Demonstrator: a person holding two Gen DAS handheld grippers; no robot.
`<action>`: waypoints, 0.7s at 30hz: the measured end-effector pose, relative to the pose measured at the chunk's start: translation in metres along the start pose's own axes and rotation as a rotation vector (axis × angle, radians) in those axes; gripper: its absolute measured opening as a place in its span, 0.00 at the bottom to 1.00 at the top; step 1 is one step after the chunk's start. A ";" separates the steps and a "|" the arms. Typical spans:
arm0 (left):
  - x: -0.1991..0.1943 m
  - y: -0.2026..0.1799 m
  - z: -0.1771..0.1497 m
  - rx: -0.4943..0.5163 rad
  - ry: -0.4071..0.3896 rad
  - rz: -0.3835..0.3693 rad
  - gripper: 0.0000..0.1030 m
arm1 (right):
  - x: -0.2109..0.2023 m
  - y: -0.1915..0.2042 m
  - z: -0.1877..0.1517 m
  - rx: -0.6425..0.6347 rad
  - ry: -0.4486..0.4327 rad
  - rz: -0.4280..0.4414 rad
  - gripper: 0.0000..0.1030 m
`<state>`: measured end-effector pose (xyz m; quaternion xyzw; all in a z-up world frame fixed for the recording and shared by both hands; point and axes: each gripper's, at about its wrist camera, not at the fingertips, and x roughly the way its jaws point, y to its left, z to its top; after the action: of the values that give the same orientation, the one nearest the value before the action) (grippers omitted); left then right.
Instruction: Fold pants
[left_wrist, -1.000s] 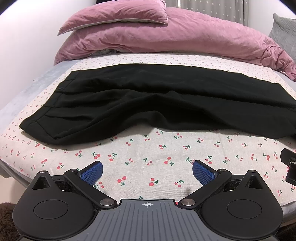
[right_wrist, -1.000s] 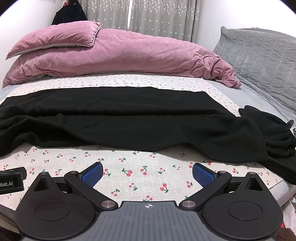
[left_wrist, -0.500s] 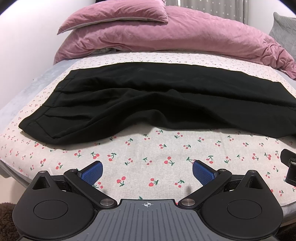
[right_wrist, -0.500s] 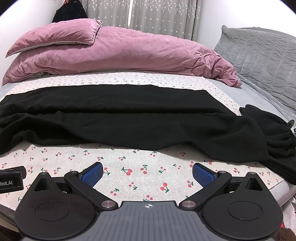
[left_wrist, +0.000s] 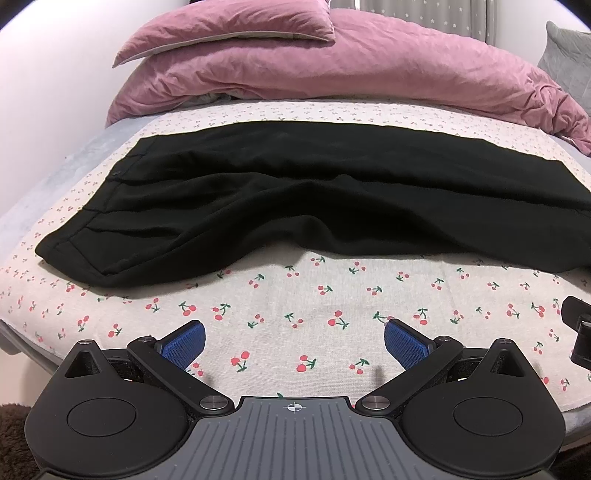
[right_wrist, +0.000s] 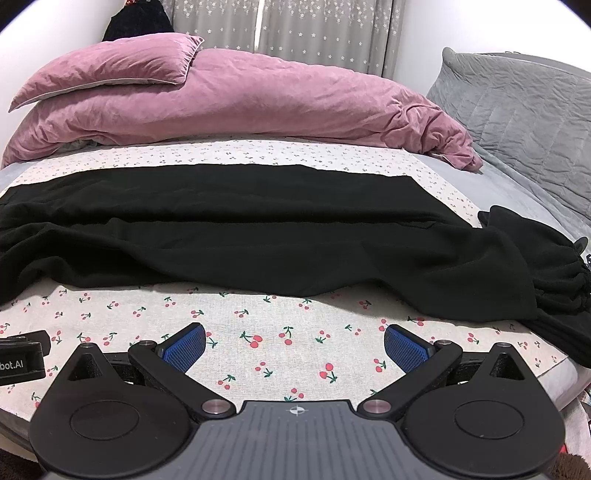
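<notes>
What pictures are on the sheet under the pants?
Little red cherries with green stems on a cream sheet. They show best in the left wrist view.

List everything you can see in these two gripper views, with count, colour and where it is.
pants: one, black, spread lengthwise across the cherry sheet
second garment: one, black, gathered, bunched at the bed's right edge
cherry sheet: one, white with red cherries, on the bed
duvet: one, pink, heaped behind
pillow: one, pink, on the duvet
cushion: one, grey quilted, far right
curtains: grey, starred, behind
left gripper: open, empty
right gripper: open, empty
</notes>
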<state>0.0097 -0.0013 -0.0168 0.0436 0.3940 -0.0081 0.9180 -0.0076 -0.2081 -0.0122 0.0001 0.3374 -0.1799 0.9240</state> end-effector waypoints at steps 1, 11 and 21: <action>0.001 0.000 0.000 0.000 0.001 0.002 1.00 | 0.000 0.000 0.000 -0.001 0.001 -0.001 1.00; 0.009 0.017 0.006 -0.019 -0.006 -0.039 1.00 | 0.009 -0.004 0.002 -0.035 -0.012 0.053 1.00; 0.027 0.090 0.022 -0.059 -0.033 -0.018 1.00 | 0.045 -0.001 0.010 -0.143 0.076 0.225 0.99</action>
<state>0.0486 0.0874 -0.0146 0.0128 0.3791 -0.0055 0.9253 0.0307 -0.2254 -0.0324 -0.0209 0.3821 -0.0504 0.9225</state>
